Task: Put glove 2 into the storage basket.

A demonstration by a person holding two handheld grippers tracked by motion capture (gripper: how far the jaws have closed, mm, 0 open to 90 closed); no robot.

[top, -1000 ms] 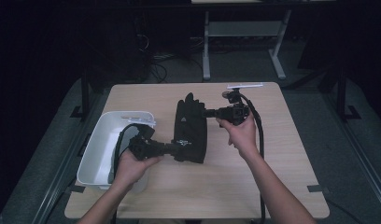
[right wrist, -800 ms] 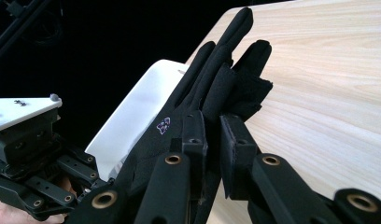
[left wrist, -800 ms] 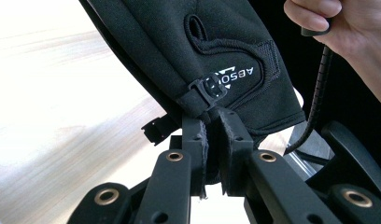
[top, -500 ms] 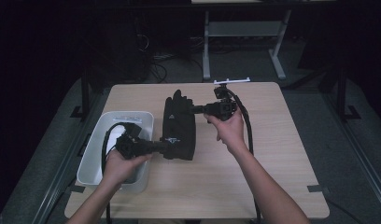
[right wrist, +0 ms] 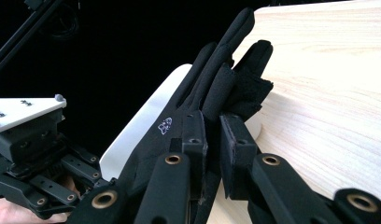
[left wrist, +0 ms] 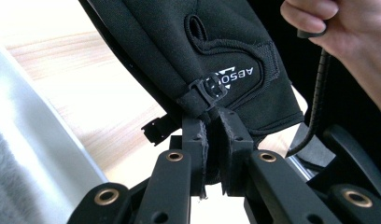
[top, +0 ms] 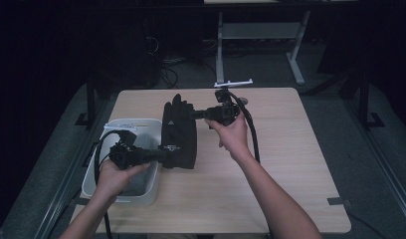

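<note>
A black glove [top: 178, 134] hangs stretched between my two grippers, just above the wooden table [top: 290, 149], beside the white bin [top: 99, 191]. My left gripper [top: 163, 157] is shut on the glove's cuff end; in the left gripper view its pads [left wrist: 194, 133] pinch the cuff by the strap and the white logo on the glove [left wrist: 198, 51]. My right gripper [top: 193, 114] is shut on the finger end. In the right gripper view its jaws clamp the glove [right wrist: 216, 79] just below the fingers, which point up and away.
The bin stands at the table's front left, its rim [right wrist: 146, 121] right behind the glove. A small white bracket [top: 233, 82] sits at the table's far edge. Dark floor, cables and a grey desk frame [top: 221, 55] lie beyond.
Both hands have carried the glove to the left, from the table's middle toward the white bin. Both grips on the glove are unchanged.
</note>
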